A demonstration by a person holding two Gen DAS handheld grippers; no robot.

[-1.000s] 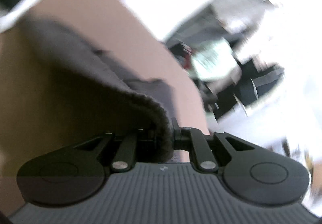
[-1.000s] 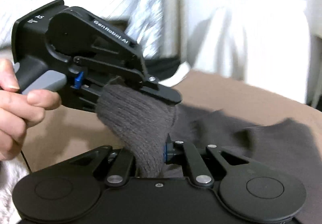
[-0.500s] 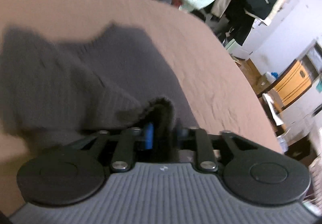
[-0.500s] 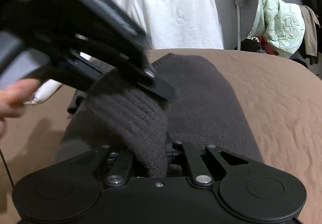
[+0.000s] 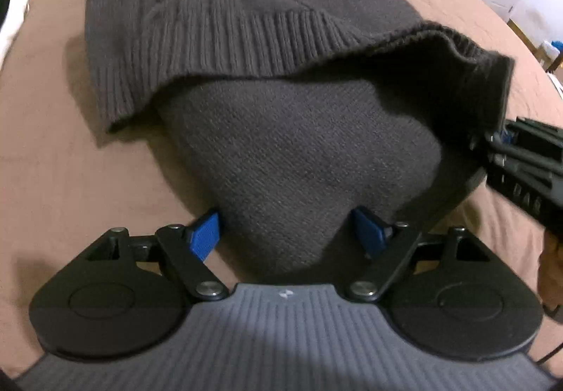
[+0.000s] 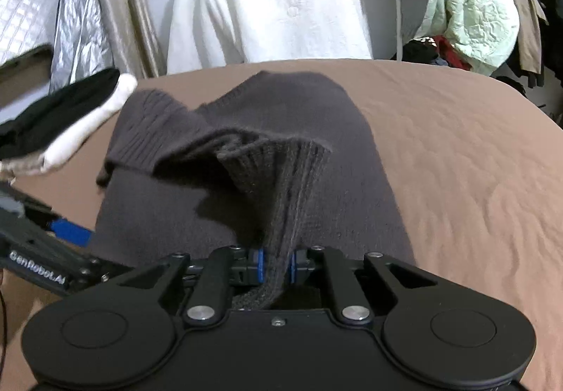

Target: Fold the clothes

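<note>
In the right wrist view, the black body of the left tool (image 6: 72,231) at the lower left edge carries white lettering that reads "GenRobot.AI". In the left wrist view, the side of the right tool (image 5: 492,141) at the right edge bears a few pale embossed characters, too blurred to read. A small light logo mark sits on the grey ribbed housing at the bottom centre of that view; it is a symbol, not letters.

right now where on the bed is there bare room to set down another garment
Bare brown bedspread lies right of the dark grey knitted sweater. A narrower strip borders its ribbed hem. The black and white folded clothes crowd the left edge.
</note>
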